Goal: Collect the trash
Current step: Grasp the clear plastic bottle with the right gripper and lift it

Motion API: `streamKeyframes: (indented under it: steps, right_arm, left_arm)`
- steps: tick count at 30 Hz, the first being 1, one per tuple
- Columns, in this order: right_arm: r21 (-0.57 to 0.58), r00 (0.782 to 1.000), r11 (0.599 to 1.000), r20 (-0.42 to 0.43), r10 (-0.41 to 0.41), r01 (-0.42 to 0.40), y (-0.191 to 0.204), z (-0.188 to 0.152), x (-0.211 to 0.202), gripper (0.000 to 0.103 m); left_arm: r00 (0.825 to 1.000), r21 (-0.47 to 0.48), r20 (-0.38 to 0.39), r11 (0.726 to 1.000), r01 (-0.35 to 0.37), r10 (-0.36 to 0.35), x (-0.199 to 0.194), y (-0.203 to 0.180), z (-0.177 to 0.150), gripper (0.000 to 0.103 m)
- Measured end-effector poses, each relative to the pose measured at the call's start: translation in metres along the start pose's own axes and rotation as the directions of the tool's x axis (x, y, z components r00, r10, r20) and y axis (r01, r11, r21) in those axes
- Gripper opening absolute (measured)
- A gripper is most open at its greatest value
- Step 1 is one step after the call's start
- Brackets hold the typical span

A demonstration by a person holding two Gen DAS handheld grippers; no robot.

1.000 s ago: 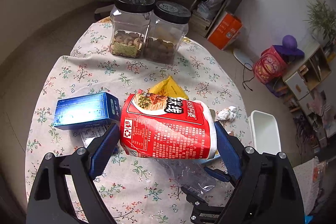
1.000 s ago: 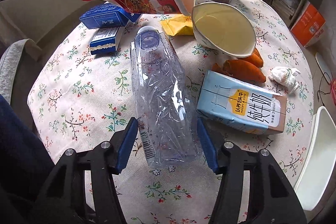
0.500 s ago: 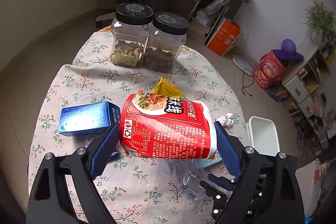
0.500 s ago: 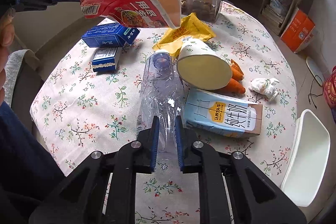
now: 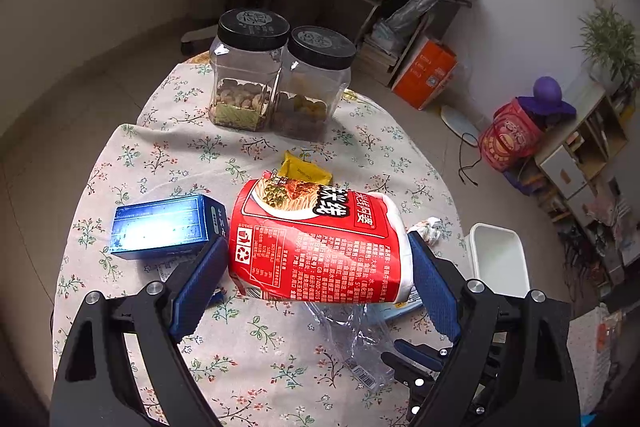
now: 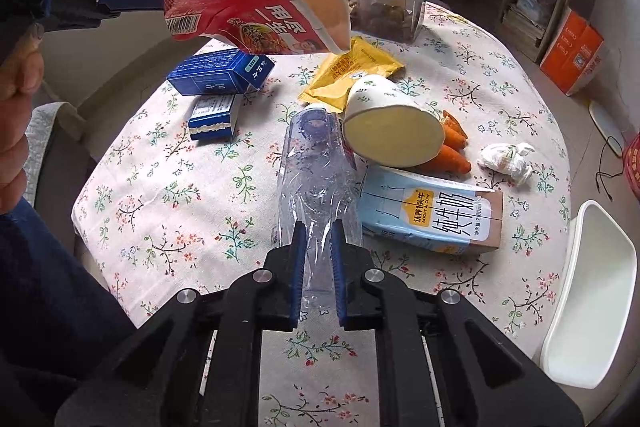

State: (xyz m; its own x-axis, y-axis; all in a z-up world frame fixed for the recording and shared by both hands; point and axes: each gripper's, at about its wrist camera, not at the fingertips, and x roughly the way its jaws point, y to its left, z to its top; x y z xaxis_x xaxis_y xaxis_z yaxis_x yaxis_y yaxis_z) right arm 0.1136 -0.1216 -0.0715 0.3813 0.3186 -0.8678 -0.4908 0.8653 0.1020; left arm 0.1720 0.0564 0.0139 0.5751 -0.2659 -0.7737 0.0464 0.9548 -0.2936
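Over a round table (image 6: 168,195) spread with a flowered cloth, two pieces of rubbish are now being carried at once. A second ago the right gripper's (image 6: 316,259) blue fingers (image 6: 298,267) were standing wide on either side of a crushed clear plastic bottle (image 6: 316,179); they are now pinching its lower end flat between them, the neck pointing away toward a tipped white bowl (image 6: 390,131). The bottle appears to be coming up off the cloth, though whether it is fully clear cannot be told. The left gripper (image 5: 316,267) is still clamping a red instant-noodle cup (image 5: 316,247) by its two ends, holding it sideways in the air above the table.

With both tools full, the next step is likely a trip to the white bin (image 6: 592,291) standing just off the table's right edge. A milk carton (image 6: 432,219) lies just beside the bottle, with carrots (image 6: 450,157) under the bowl's rim, a yellow sachet (image 6: 352,75), two blue boxes (image 6: 220,71) and a crumpled tissue (image 6: 506,157) still waiting. The thin bottle may buckle or slide in so narrow a pinch.
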Motion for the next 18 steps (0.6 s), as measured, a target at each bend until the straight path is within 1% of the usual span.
streamKeyframes:
  steps: [4, 7, 9, 10, 11, 12, 13, 14, 16, 18]
  right_arm:
    - [0.008, 1.000, 1.000, 0.013, 0.003, -0.003, -0.001, -0.001, -0.005, 0.012]
    - [0.015, 1.000, 1.000, -0.014, 0.019, -0.019, -0.004, -0.005, 0.000, 0.012]
    - [0.032, 0.999, 0.999, -0.032, 0.022, -0.021, -0.008, -0.008, 0.008, 0.015]
    - [0.035, 0.999, 0.999, -0.046, 0.025, -0.023, -0.009, -0.011, 0.013, 0.024]
    - [0.032, 0.999, 0.999, -0.052, 0.011, -0.009, -0.008, -0.012, 0.017, 0.033]
    - [0.023, 0.999, 1.000, -0.047, -0.009, 0.010, -0.007, -0.012, 0.020, 0.053]
    - [0.010, 0.999, 1.000, -0.036, -0.021, 0.021, -0.005, -0.012, 0.021, 0.061]
    - [0.002, 0.999, 1.000, -0.032, -0.029, 0.029, -0.003, -0.011, 0.023, 0.061]
    - [0.000, 0.999, 1.000, -0.037, -0.018, 0.018, -0.001, -0.008, 0.029, 0.061]
    - [0.001, 0.997, 0.999, -0.061, -0.038, 0.038, -0.001, -0.007, 0.040, 0.059]
  left_arm:
    - [1.000, 0.004, 0.002, 1.000, 0.004, -0.004, -0.001, -0.001, 0.000, 0.086]
    - [1.000, 0.004, 0.002, 1.000, 0.004, -0.004, 0.000, -0.001, 0.000, 0.086]
    - [1.000, 0.002, 0.000, 1.000, 0.004, -0.004, 0.000, -0.001, 0.000, 0.086]
    - [1.000, 0.002, -0.002, 1.000, 0.003, -0.003, 0.000, -0.001, 0.000, 0.086]
    - [1.000, 0.002, -0.002, 1.000, 0.004, -0.004, 0.000, -0.002, 0.000, 0.086]
    - [1.000, 0.001, -0.002, 1.000, 0.005, -0.005, 0.000, -0.002, 0.000, 0.086]
    - [1.000, 0.002, 0.000, 1.000, 0.006, -0.006, -0.001, -0.002, 0.000, 0.086]
    - [1.000, 0.002, 0.002, 1.000, 0.006, -0.006, -0.001, -0.001, 0.000, 0.086]
    - [1.000, 0.001, 0.004, 1.000, 0.004, -0.004, -0.002, 0.000, 0.000, 0.086]
    - [1.000, -0.002, 0.003, 1.000, 0.003, -0.003, -0.003, 0.001, 0.000, 0.086]
